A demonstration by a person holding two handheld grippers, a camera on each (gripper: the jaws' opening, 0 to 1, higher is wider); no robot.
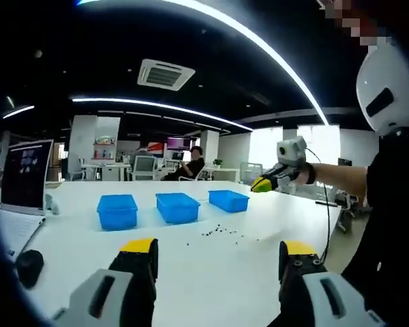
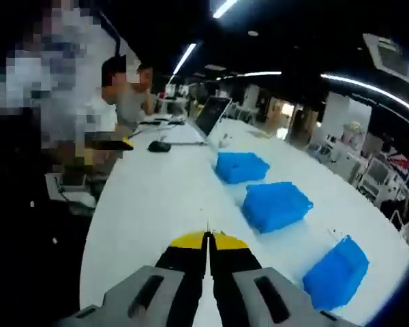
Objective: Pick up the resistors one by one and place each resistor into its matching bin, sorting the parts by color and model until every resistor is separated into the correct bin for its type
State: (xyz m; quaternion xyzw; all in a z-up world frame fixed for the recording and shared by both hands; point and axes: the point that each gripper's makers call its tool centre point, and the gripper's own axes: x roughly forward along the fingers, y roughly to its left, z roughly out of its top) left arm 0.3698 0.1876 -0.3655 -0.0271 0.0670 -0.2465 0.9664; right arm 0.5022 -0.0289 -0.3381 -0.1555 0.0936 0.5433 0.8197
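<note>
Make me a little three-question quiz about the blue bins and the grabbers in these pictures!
1. How many blue bins stand on the white table?
2. True or false: the left gripper has its jaws wide apart.
3. The small dark resistors lie: A) inside a bin, B) loose on the table in front of the bins, C) on the laptop.

Key: 1) three; 2) true; 3) B.
</note>
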